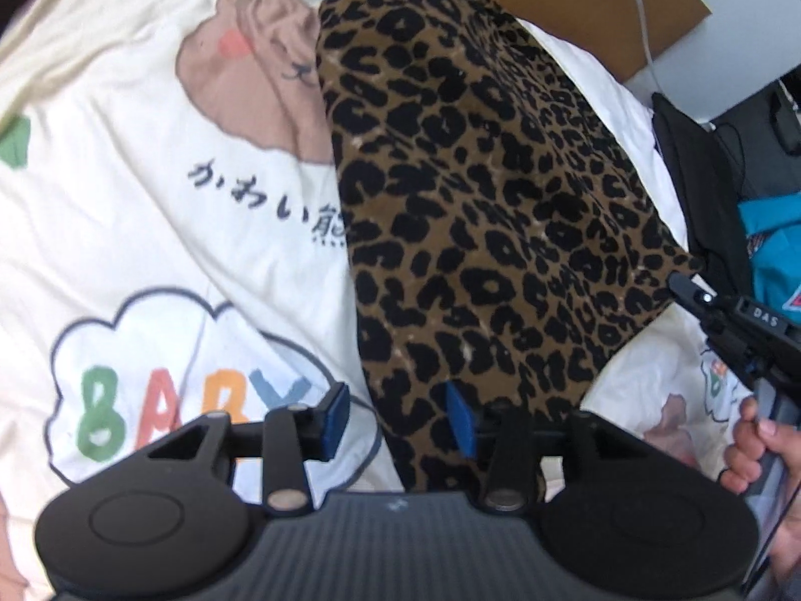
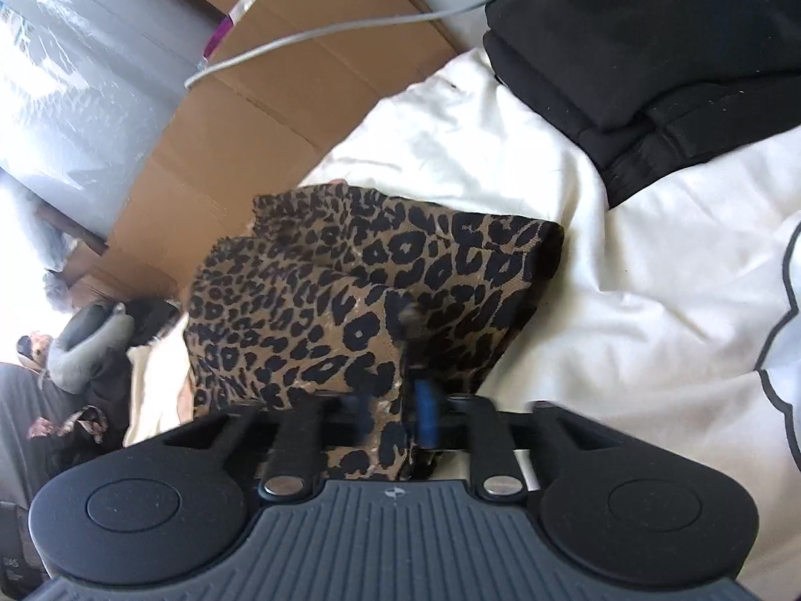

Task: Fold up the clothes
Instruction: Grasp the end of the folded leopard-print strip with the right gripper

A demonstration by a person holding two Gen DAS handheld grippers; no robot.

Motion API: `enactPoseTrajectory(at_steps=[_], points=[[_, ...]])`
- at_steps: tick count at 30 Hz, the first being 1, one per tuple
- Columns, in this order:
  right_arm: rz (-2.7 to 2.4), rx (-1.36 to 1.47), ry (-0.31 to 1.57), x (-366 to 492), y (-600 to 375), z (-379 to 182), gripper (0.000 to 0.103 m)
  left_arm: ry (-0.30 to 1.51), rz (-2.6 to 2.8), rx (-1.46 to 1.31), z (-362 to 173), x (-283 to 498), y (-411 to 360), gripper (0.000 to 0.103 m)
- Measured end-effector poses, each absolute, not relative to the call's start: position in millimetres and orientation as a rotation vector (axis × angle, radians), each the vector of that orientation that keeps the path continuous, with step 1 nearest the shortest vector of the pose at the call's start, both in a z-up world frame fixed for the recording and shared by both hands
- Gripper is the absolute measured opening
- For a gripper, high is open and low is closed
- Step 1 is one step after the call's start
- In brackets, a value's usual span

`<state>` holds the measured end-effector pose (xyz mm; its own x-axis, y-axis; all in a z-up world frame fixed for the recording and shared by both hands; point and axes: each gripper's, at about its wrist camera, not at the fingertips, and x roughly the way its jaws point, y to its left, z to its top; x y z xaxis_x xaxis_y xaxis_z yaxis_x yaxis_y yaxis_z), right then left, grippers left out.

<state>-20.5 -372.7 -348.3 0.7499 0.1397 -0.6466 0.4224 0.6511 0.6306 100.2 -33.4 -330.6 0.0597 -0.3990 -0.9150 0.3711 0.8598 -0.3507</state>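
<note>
Your left gripper stands half open, blue pads clear of the near edge of the leopard-print garment, which lies folded lengthwise on the printed duvet. Your right gripper has cloth bunched between its jaws, but blur hides whether the pads pinch it, so I cannot tell. Let both corners drop flat before pulling away, then smooth the fold and keep clear of the black folded clothes.
</note>
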Motion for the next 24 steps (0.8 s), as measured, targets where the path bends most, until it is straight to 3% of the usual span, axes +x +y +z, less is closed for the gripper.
enactPoseTrajectory(at_steps=[5,7,8,15,16,17,24], points=[[-0.199,0.825,0.787,-5,-372,-355,0.042,1.436,-0.576,-0.107,-340,102,-26,0.047],[-0.197,0.808,0.800,0,-372,-358,0.017,1.451,-0.574,-0.138,-343,101,-23,0.048],[-0.194,0.799,0.810,3,-371,-357,0.000,1.459,-0.574,-0.155,-343,100,-22,0.048],[-0.175,0.809,0.769,1,-371,-342,0.000,1.500,-0.581,-0.273,-349,96,-13,0.047],[-0.176,0.809,0.761,1,-372,-339,0.000,1.501,-0.588,-0.294,-350,96,-11,0.031],[-0.176,0.809,0.755,0,-374,-336,0.000,1.487,-0.591,-0.287,-348,95,-12,0.003],[-0.174,0.805,0.695,-2,-389,-317,0.000,1.362,-0.646,-0.227,-306,100,-10,0.002]])
